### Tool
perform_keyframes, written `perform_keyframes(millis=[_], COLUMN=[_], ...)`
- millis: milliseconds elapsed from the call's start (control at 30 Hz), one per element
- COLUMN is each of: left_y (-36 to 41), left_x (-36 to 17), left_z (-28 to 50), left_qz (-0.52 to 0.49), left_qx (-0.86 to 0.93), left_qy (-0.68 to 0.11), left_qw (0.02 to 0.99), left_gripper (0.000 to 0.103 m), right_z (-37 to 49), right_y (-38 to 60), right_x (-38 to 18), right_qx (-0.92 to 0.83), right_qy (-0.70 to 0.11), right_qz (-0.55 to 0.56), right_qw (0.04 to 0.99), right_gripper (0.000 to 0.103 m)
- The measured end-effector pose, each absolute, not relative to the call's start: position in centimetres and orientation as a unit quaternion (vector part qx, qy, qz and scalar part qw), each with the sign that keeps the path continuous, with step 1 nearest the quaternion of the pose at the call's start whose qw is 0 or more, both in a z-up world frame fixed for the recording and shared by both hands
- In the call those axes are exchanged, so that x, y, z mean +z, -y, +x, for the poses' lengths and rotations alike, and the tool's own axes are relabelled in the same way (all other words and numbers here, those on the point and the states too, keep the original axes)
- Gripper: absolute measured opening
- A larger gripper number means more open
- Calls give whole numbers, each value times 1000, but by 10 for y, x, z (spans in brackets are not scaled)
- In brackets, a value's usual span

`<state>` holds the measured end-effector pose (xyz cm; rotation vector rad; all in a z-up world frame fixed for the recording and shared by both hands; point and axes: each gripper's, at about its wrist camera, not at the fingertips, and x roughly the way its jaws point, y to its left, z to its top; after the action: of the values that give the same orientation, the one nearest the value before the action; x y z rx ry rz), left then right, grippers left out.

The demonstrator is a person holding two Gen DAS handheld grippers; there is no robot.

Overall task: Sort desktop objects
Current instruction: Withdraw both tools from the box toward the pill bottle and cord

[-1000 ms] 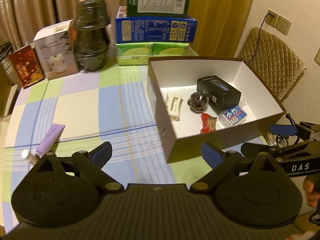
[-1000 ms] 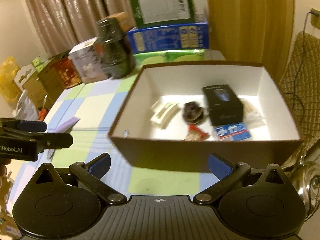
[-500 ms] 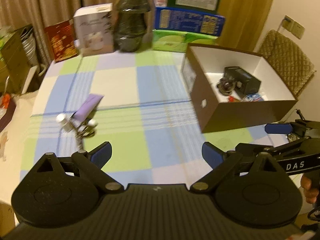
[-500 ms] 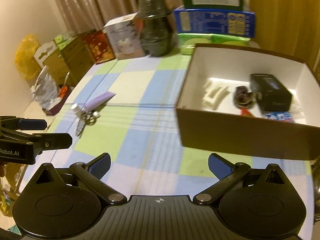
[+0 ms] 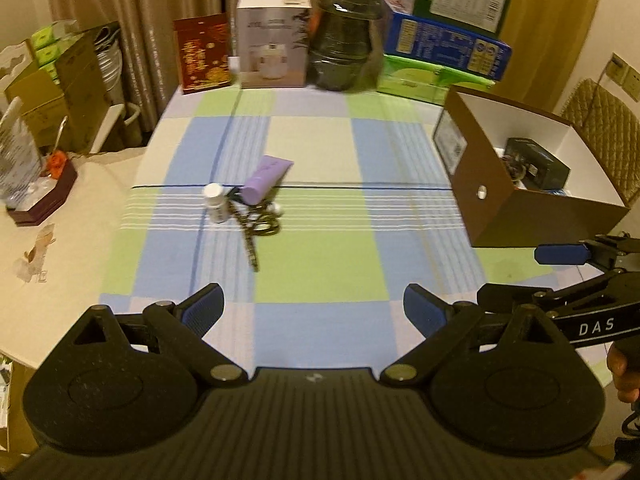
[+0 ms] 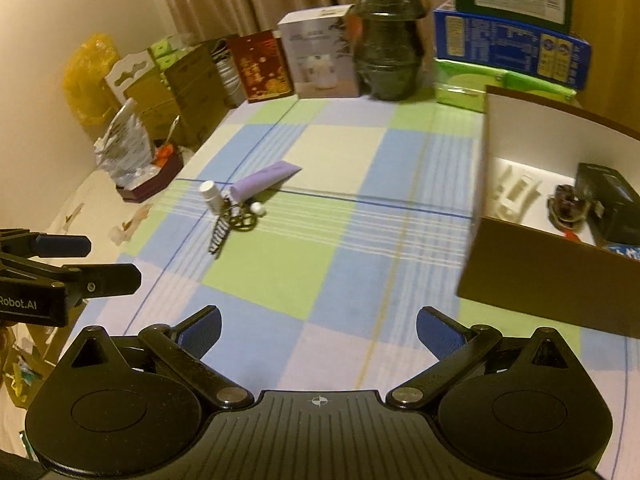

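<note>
A purple tube (image 5: 265,180) (image 6: 264,179), a small white bottle (image 5: 216,202) (image 6: 211,196) and a dark hair clip with a comb part (image 5: 256,227) (image 6: 234,225) lie together on the checked tablecloth (image 5: 320,264). A brown cardboard box (image 5: 496,184) (image 6: 532,260) at the right holds a black box (image 6: 610,208), a white holder (image 6: 516,192) and small items. My left gripper (image 5: 314,308) is open and empty, near the table's front. My right gripper (image 6: 318,330) is open and empty, left of the cardboard box.
Along the back stand a red box (image 5: 204,54), a white carton (image 5: 274,42), stacked dark bowls (image 5: 346,28), and blue, green cartons (image 5: 448,46). Cardboard boxes (image 5: 60,80) and a tissue holder (image 6: 132,160) sit at the left.
Both grippers have swung left, away from the cardboard box. The tube, bottle and hair clip now lie ahead of them, and the box has slid to the right edge of both views.
</note>
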<state>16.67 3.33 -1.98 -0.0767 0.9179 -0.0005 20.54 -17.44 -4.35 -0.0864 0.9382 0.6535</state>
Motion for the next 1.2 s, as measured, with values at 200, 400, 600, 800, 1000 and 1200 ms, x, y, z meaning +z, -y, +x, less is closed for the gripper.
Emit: perform_keyframes(millis=[200,400,600,800,1000,1200], left_y=[-56,-71,-79,-85,-91,-95], left_x=[-22,-27,-37,-53,-76,-95], left_z=[163,164,177,197,223,249], left_qz=[-45,-50,-54,-56,-58,-61], left_qx=[17,25,30,35,39,43], left_qy=[-442,-443,-448,-453,-462,-467], left_qw=[896,895,892,889,884,881], left_gripper=[95,94,94,92,87,80], right_z=[205,211,223,243,268,292], right_y=[153,139,127,117,105,99], right_x=[-46,-53,-61,-76,-95,-104], right_qx=[319,318,320,316,307,302], right_qy=[-443,-444,-444,-452,-453,-451], right_qz=[-47,-52,-56,-52,-55,-49], right_qw=[837,836,835,833,835,839], right_gripper=[101,101,101,101,101,100])
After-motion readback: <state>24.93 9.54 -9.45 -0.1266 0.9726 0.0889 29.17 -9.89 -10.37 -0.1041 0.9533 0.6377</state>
